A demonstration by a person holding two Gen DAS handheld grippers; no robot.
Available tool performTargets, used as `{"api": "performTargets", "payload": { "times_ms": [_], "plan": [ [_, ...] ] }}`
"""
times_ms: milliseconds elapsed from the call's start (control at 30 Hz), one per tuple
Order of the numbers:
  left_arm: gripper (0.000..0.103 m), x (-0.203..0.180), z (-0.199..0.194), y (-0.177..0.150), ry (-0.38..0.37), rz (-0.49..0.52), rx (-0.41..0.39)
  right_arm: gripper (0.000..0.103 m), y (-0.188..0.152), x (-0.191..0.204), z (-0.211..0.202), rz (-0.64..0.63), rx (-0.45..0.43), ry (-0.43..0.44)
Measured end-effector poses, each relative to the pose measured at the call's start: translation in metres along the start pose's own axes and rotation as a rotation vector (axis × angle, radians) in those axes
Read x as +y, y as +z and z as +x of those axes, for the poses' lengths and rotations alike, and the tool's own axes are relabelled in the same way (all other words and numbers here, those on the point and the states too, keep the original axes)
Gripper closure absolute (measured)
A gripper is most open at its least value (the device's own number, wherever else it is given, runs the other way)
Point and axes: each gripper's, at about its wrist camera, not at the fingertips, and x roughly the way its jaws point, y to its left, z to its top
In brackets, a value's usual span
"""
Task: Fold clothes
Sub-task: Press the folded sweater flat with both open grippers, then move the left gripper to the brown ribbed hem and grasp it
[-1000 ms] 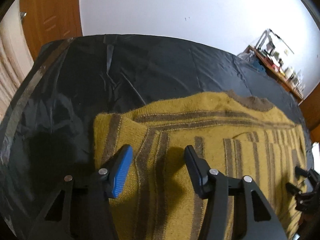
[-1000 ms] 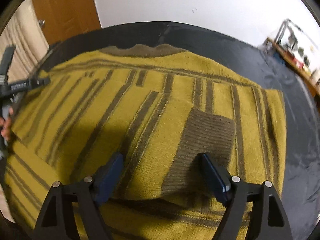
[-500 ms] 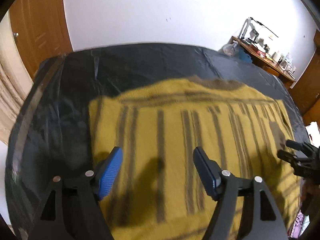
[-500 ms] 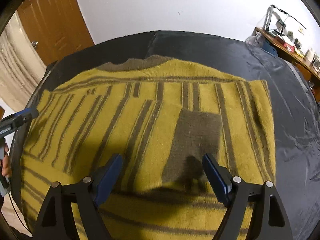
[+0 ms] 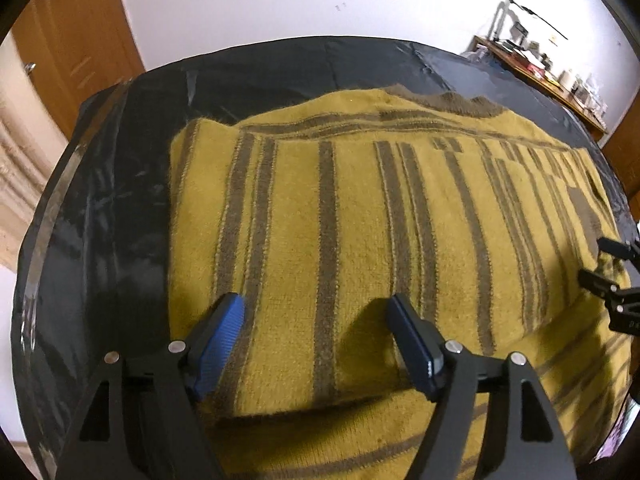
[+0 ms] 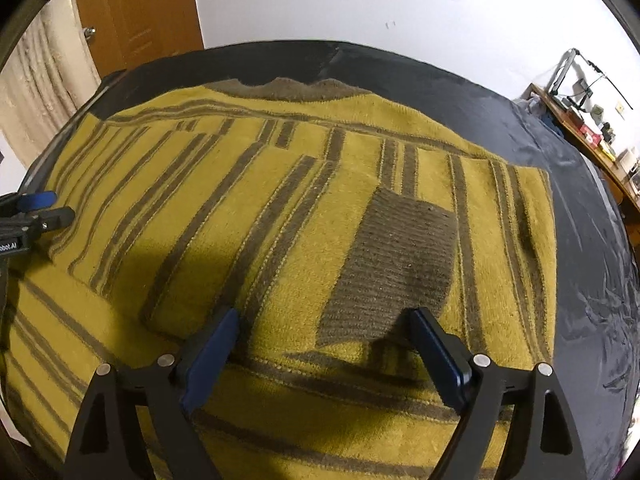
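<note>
Lighting: even indoor, source probably overhead. Soft gripper shadows fall on the sweater [image 5: 360, 216]; glare streaks the black sheet [image 5: 100, 216] left of it. Focus sharp; heavy fisheye bending, dark corners.

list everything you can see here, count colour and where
sweater: one, mustard yellow with brown stripes, spread flat with both sleeves folded in, on the black cover
sleeve cuff: one, brown ribbed, lying on the sweater's right half
black cover: one, shiny black, under the sweater
door: one, brown wood, far left
curtain: one, beige, left edge
cluttered desk: one, wooden, far right by the wall
left gripper: black, blue pads, jaws open over the sweater
right gripper: black, blue pads, jaws open by the cuff
</note>
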Motion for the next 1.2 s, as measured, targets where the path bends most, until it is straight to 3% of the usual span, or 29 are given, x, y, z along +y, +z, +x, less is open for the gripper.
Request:
{"api": "performTargets", "payload": {
  "times_ms": [167,367,500,567,667,933,1200],
  "plan": [
    [0.025,-0.009,-0.026,-0.022,-0.015,-0.006,-0.010,0.014,-0.013,-0.002,-0.032,0.054,-0.029,0.062],
    [0.025,-0.036,-0.030,-0.064,-0.065,0.013,0.052,0.014,-0.048,0.005,-0.036,0.023,0.033,0.104],
    [0.025,-0.049,-0.023,-0.084,-0.028,0.033,0.052,0.011,-0.067,0.017,-0.022,-0.065,0.097,0.076],
    [0.023,-0.052,-0.022,-0.086,-0.015,0.043,0.043,0.011,-0.069,0.022,-0.023,-0.105,0.069,0.065],
    [0.022,-0.053,-0.022,-0.088,-0.009,0.029,0.035,0.001,-0.068,0.019,-0.018,-0.092,0.068,0.070],
    [0.022,-0.048,-0.041,-0.112,0.034,-0.059,0.065,0.001,-0.075,0.021,-0.020,-0.092,-0.024,0.075],
    [0.022,0.001,-0.082,-0.160,0.073,-0.155,0.105,0.001,-0.086,0.022,-0.022,-0.078,-0.119,0.077]
  ]
}}
